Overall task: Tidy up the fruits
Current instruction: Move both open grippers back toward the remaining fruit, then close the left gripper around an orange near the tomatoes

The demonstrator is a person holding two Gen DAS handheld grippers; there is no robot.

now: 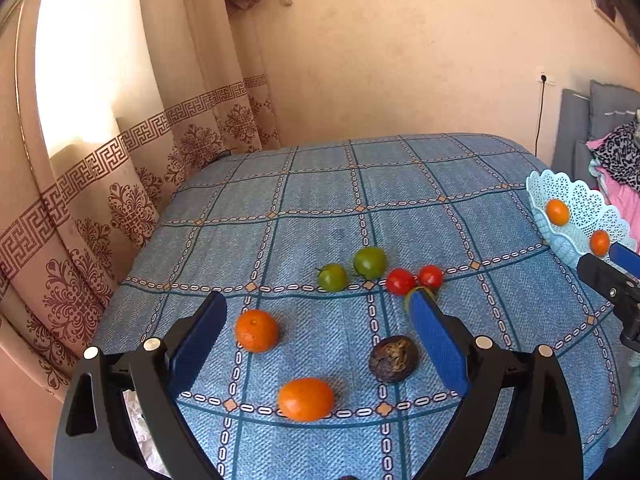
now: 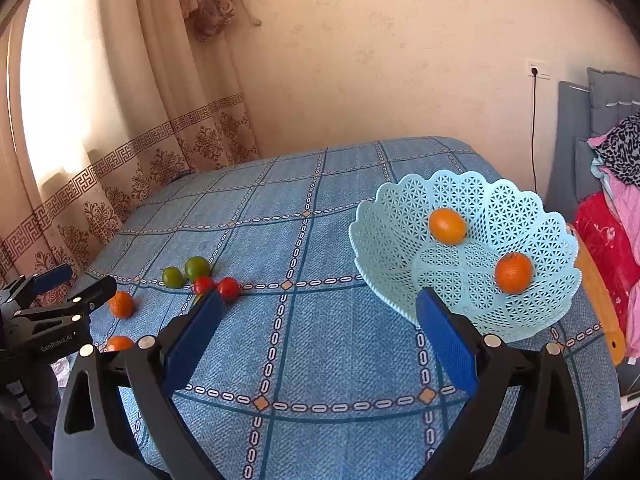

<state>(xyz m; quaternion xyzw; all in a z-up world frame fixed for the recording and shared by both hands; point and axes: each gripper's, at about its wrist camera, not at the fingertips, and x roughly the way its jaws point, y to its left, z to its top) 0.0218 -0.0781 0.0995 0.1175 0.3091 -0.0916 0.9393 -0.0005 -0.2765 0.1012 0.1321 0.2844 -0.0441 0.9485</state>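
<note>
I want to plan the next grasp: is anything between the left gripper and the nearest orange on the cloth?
Nothing visible. The left gripper is open, and the nearest orange lies on the cloth between its fingers with nothing before it. The dark fruit lies to its right, apart from it.

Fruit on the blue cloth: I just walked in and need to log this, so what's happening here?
A person with two handheld claws is sorting fruit into a light blue lattice basket, which holds two oranges so far. Both the left claw and the right claw are open and empty. Two more oranges, two green tomatoes, two red tomatoes and a dark wrinkled fruit lie on the cloth.
</note>
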